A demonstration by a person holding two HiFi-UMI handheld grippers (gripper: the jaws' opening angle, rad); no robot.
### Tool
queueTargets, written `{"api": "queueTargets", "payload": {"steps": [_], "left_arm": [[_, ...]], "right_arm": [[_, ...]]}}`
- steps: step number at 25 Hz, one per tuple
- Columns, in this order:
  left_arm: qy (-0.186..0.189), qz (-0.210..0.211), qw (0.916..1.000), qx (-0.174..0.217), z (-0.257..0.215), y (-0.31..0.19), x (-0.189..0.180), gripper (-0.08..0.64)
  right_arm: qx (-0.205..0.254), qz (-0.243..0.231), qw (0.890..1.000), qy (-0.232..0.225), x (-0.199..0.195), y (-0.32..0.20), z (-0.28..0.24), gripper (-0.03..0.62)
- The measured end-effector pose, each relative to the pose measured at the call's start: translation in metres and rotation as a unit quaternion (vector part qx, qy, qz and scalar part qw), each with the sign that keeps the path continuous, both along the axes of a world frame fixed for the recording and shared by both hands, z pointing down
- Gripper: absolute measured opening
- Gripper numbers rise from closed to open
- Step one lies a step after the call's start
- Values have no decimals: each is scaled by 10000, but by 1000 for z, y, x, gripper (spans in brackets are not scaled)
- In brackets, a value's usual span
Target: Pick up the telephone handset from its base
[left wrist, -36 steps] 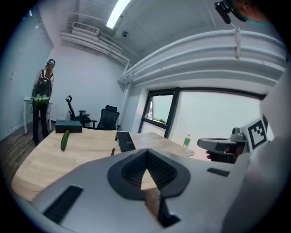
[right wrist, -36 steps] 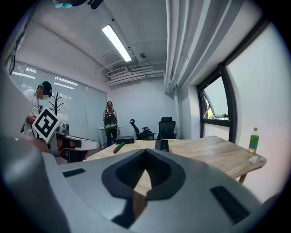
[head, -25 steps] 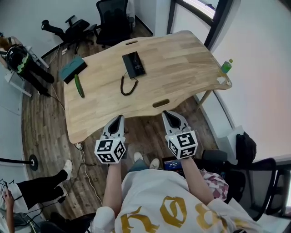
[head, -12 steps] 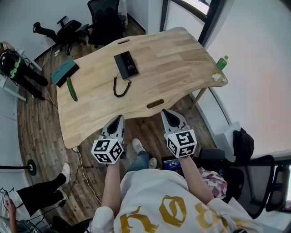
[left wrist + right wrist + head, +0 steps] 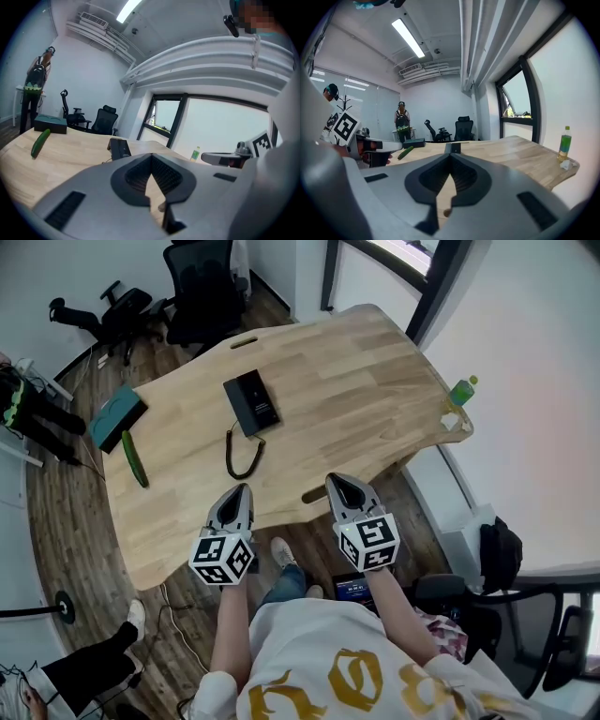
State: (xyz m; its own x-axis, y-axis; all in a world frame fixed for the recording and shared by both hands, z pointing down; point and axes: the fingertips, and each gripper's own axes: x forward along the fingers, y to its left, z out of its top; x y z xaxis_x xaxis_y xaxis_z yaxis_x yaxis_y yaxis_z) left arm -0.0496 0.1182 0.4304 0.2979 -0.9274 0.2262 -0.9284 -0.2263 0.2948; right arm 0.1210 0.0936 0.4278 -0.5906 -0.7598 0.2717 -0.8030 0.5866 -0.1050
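The black telephone [image 5: 250, 401] lies flat on the far middle of the wooden table [image 5: 356, 381], its handset resting on the base. Its coiled cord [image 5: 240, 453] loops toward the near edge. Both grippers hover at that near edge, well short of the phone. My left gripper [image 5: 244, 487] is shut and holds nothing, and the right gripper [image 5: 334, 478] is shut and empty as well. Beyond the closed tips of the left gripper [image 5: 151, 155] the phone [image 5: 120, 148] shows ahead and to the left. Past the right gripper [image 5: 450, 153] the phone [image 5: 452, 147] sits straight ahead.
A green cucumber [image 5: 135, 458] and a teal box [image 5: 116, 416] lie at the table's left end. A green bottle [image 5: 462, 390] stands at the right corner. Office chairs [image 5: 199, 285] stand behind the table, and a person [image 5: 401, 123] stands far off.
Both grippers have moved forward together, from over the floor to the table's near edge. The table and phone now appear closer. Jaws stayed shut.
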Motion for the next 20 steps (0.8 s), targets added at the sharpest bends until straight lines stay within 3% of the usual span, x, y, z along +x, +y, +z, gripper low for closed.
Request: {"api": "queueTargets", "payload": {"steps": [10,20], "left_arm": [[71,-119,9997,-198,14,-120,-53,6],[299,-93,9991,-294,24,-177,-89,6]], "right_arm": [[-245,64,9996,88,-45,-110,15,6],[-313,26,9994,172,-84,-164,23,6]]}}
